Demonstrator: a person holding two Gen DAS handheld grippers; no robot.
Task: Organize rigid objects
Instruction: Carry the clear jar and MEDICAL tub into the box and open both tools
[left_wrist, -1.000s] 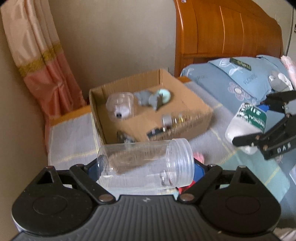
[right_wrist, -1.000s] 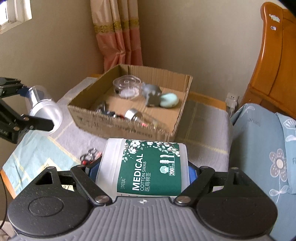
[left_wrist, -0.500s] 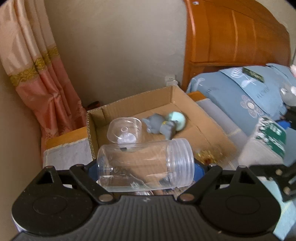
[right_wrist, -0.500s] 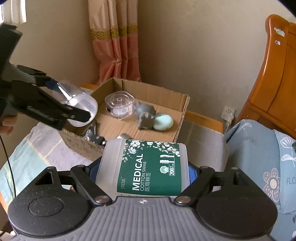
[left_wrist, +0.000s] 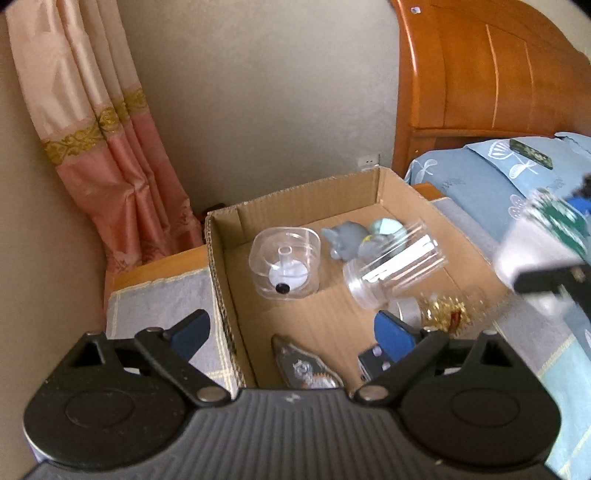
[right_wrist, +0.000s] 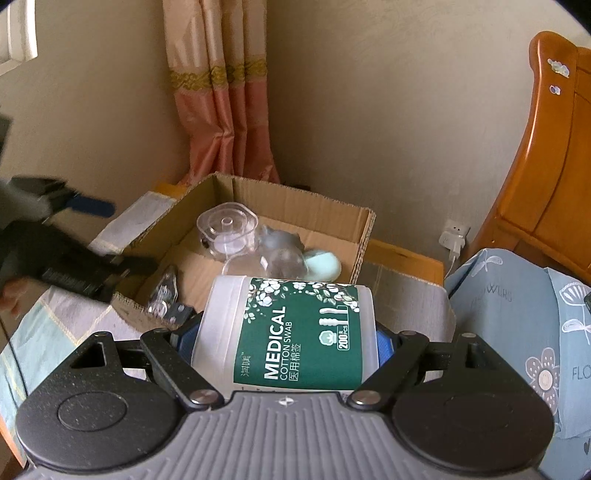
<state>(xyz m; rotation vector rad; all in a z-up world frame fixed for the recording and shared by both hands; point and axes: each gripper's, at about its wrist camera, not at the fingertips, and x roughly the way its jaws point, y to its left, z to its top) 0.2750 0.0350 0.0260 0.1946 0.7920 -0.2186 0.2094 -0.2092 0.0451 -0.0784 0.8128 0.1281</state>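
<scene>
the left gripper (left_wrist: 291, 328) hangs over the near edge of the cardboard box (left_wrist: 221, 266), its blue-padded fingers (left_wrist: 192, 328) spread wide with nothing between them. ahead of them and to the right, the clear plastic jar (left_wrist: 393, 271) is inside the box on its side, blurred, tilted with its wide mouth toward the near side, well apart from both pads. just to its left is a clear square container (left_wrist: 286, 262) with a white disc and a black dot inside, and beyond the jar a grey toy figure (left_wrist: 345, 240) and a pale green round thing (left_wrist: 386, 225). a gold trinket (left_wrist: 445, 317) lies at the near right of the box floor, and a dark patterned piece (left_wrist: 303, 363) close under the gripper.

the right gripper (right_wrist: 282, 336) is clamped on a white cotton swab tub (right_wrist: 291, 332), which lies sideways between the two pads, held above the near side of the box. its green label reads "medical cotton swab", with chinese characters beside that and "200 pcs" under a small pictogram. seen from the left wrist, the same tub is a blur at the right edge.

the box sits on a checked cloth (left_wrist: 159, 299) over a wooden stand, with a pink curtain (left_wrist: 122, 158) to the far left and an orange wooden headboard (left_wrist: 480, 85) and blue flowered pillow (right_wrist: 517, 295) to the right. the pillow print shows partial letters i can't read for sure.
</scene>
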